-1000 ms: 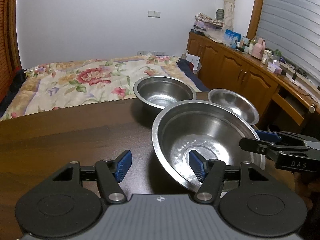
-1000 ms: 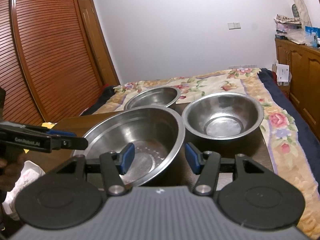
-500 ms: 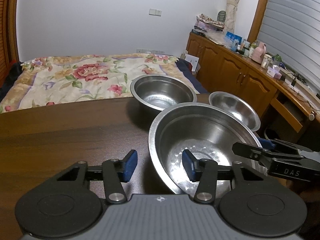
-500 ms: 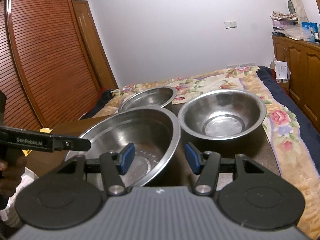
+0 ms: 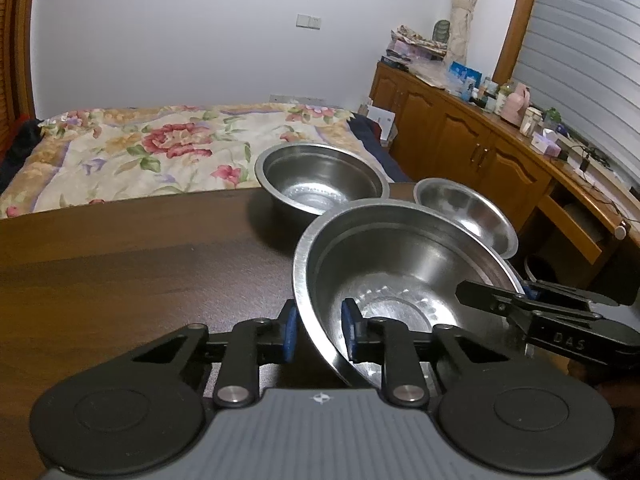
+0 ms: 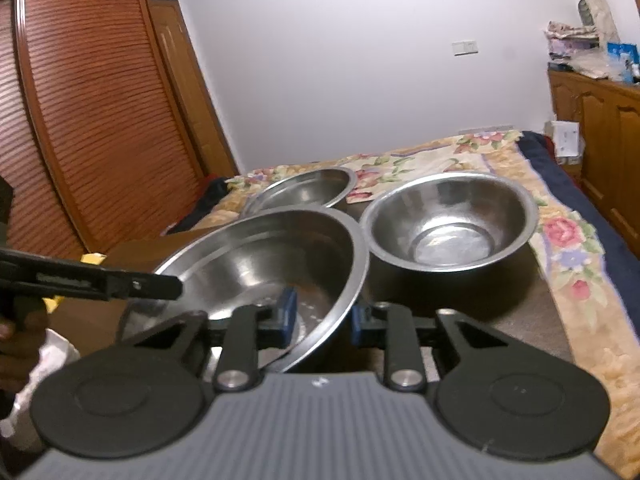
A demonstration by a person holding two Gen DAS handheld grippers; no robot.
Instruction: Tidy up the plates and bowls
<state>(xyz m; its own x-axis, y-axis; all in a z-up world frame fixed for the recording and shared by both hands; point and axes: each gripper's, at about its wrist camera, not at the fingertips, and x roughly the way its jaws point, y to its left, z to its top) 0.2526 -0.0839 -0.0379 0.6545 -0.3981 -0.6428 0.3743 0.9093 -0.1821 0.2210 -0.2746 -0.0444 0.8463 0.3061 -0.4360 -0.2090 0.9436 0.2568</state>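
Both jaws pinching the large steel bowl point(image 5: 400, 264) — opposite rims.
Louvred wardrobe point(image 6: 80, 120) upper left only from right wrist; dark desk point(image 5: 120, 264), floral bed point(image 5: 140, 148) beyond.

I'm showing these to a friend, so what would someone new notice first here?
First, the big steel bowl in the foreground, its rim straddled by the left tongs and right tongs on opposite sides. Behind it on the dark table sit two smaller steel bowls, with a floral bedspread beyond.
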